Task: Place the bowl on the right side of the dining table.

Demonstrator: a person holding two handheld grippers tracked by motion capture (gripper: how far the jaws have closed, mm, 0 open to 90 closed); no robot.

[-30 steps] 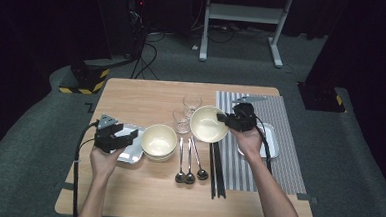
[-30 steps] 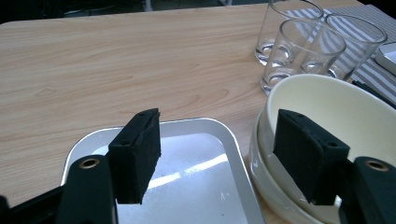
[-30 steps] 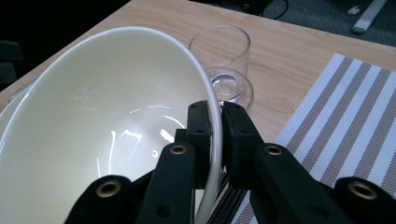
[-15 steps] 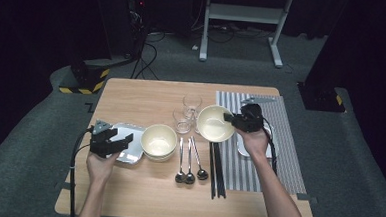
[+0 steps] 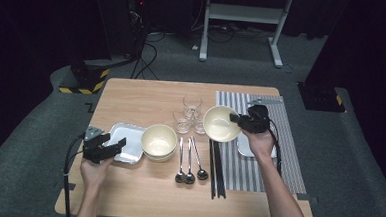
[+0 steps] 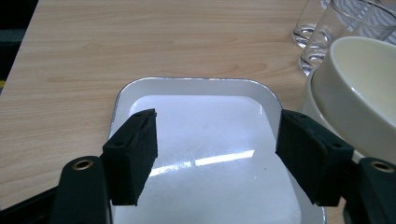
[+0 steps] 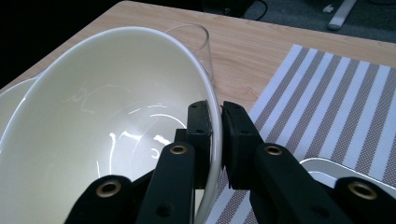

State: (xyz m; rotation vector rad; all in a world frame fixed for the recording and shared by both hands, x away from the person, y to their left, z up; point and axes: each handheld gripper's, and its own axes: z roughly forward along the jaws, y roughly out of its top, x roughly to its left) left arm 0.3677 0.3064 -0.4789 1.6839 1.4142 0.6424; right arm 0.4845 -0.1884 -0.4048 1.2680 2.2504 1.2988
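My right gripper (image 5: 235, 120) is shut on the rim of a cream bowl (image 5: 219, 124), which it holds tilted above the table beside the striped placemat (image 5: 279, 143). In the right gripper view the jaws pinch the rim of the bowl (image 7: 102, 121) at my right gripper (image 7: 215, 135), one jaw inside and one outside. My left gripper (image 5: 115, 147) stands open low over a white rectangular tray (image 5: 129, 137) at the table's left. In the left gripper view the tray (image 6: 196, 80) lies below the spread jaws of my left gripper (image 6: 219, 156), and nothing is gripped.
A second cream bowl (image 5: 158, 140) sits right of the tray, with several clear glasses (image 5: 190, 113) behind it. Three spoons (image 5: 189, 163) and black chopsticks (image 5: 217, 170) lie mid-table. A white plate (image 5: 249, 147) rests on the placemat under the right hand.
My left gripper has moved down and toward the near left, along the tray. My right gripper has carried the bowl a little to the right.
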